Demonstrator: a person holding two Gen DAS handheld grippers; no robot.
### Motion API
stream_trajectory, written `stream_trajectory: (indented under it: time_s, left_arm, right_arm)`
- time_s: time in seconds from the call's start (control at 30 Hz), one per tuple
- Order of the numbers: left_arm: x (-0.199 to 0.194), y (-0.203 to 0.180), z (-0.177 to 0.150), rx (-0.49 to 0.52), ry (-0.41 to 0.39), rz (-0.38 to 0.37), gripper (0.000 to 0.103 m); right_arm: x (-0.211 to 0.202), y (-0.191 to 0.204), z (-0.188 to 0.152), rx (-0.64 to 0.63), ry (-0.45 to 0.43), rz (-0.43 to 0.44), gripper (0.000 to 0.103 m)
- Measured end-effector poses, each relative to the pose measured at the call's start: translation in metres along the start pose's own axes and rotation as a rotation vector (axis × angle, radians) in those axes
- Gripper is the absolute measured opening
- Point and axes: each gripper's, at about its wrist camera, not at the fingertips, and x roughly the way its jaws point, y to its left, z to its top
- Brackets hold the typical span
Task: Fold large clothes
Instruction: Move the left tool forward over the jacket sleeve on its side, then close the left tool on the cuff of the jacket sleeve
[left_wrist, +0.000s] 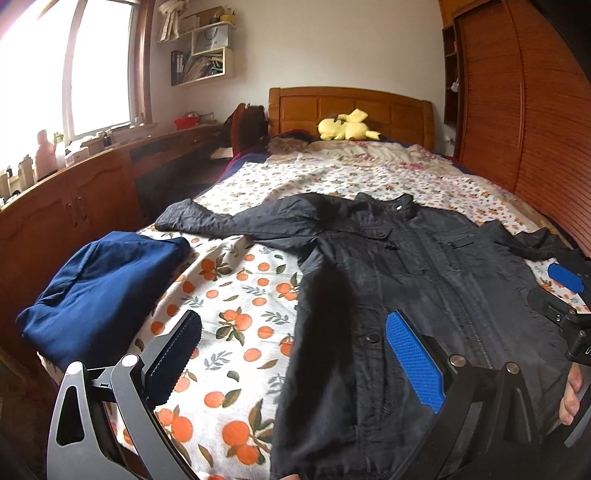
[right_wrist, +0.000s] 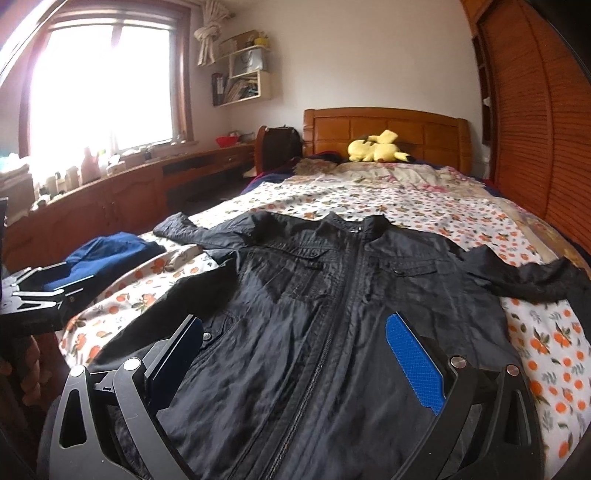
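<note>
We find the black jacket (right_wrist: 332, 295) spread front-up on the bed (right_wrist: 424, 199), collar toward the headboard, hem nearest us, long axis running away from both claws. Left claw (left_wrist: 295, 354) gapes wide, empty, over the hem's left edge; right claw (right_wrist: 295, 354) likewise open and empty, centred above the zipper.

Jacket (right_wrist: 332, 295) lies spread flat on the bed (right_wrist: 424, 199), centre of frame, collar toward the headboard (right_wrist: 384, 125), sleeves out to left and right. Folded garment (left_wrist: 99, 291) sits on the bed's left edge, left of the jacket and apart from it. Plush toy (right_wrist: 376, 147) rests at the headboard, upper centre. Cabinet run (left_wrist: 74, 206) stands along the left, wardrobe (right_wrist: 535, 129) on the right.
</note>
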Motion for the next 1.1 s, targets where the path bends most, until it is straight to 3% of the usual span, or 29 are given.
stream_trajectory:
  time_s: [0.5, 0.73, 1.1]
  left_arm:
    - [0.085, 0.037, 0.018, -0.013, 0.108, -0.026, 0.101]
    - [0.131, 0.056, 0.045, -0.030, 0.150, -0.056, 0.101]
    - [0.227, 0.090, 0.097, -0.055, 0.181, -0.036, 0.101]
  right_arm:
    - [0.107, 0.001, 0.044, -0.020, 0.034, 0.063, 0.096]
    - [0.152, -0.001, 0.023, -0.039, 0.103, 0.084, 0.096]
    - [0.158, -0.005, 0.014, -0.020, 0.111, 0.103, 0.096]
